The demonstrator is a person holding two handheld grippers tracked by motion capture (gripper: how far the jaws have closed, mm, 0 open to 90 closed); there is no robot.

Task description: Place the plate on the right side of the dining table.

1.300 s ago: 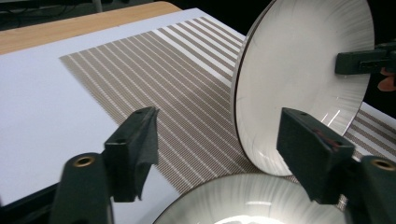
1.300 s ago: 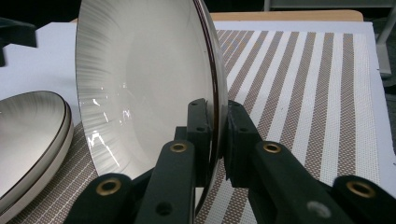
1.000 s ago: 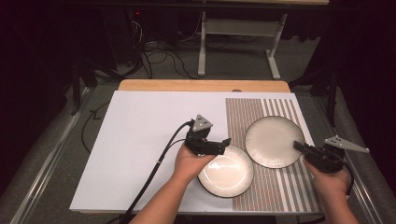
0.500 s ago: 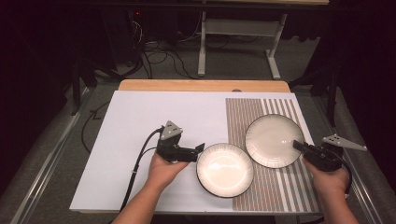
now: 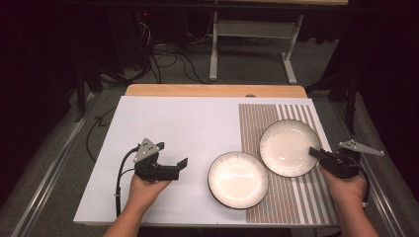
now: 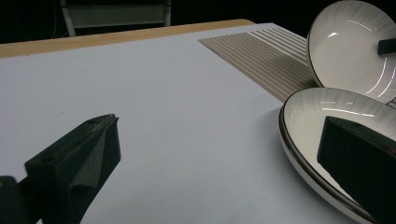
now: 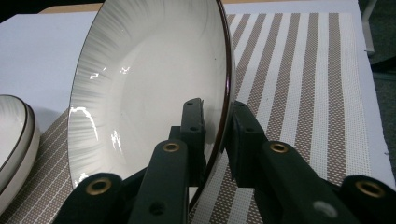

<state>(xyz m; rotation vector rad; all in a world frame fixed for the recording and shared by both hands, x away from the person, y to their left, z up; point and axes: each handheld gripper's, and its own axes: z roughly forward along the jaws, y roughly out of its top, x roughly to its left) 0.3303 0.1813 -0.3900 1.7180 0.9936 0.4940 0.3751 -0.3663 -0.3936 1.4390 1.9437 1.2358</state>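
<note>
Two white plates with dark rims lie near the table's right side. The near plate [image 5: 238,179] [image 6: 308,116] [image 7: 14,135] straddles the edge of the striped mat [image 5: 296,202]. The far plate [image 5: 289,147] [image 6: 345,46] [image 7: 149,84] is on the mat. My right gripper [image 5: 314,152] [image 7: 217,109] is shut on the far plate's right rim, one jaw inside the bowl and one outside. My left gripper [image 5: 174,157] [image 6: 219,126] hovers over the white board to the left of the near plate, apart from it. Its jaws have just been opening and stand open with nothing between them.
A white board [image 5: 188,123] covers most of the wooden table [image 5: 212,90]. Cables and a metal stand [image 5: 215,49] lie on the floor beyond the far edge. A black cable trails from the left gripper off the front edge.
The left gripper let go of the near plate and moved left across the white board, its jaws now wide. The near plate stays where it was left. The right gripper has kept still.
</note>
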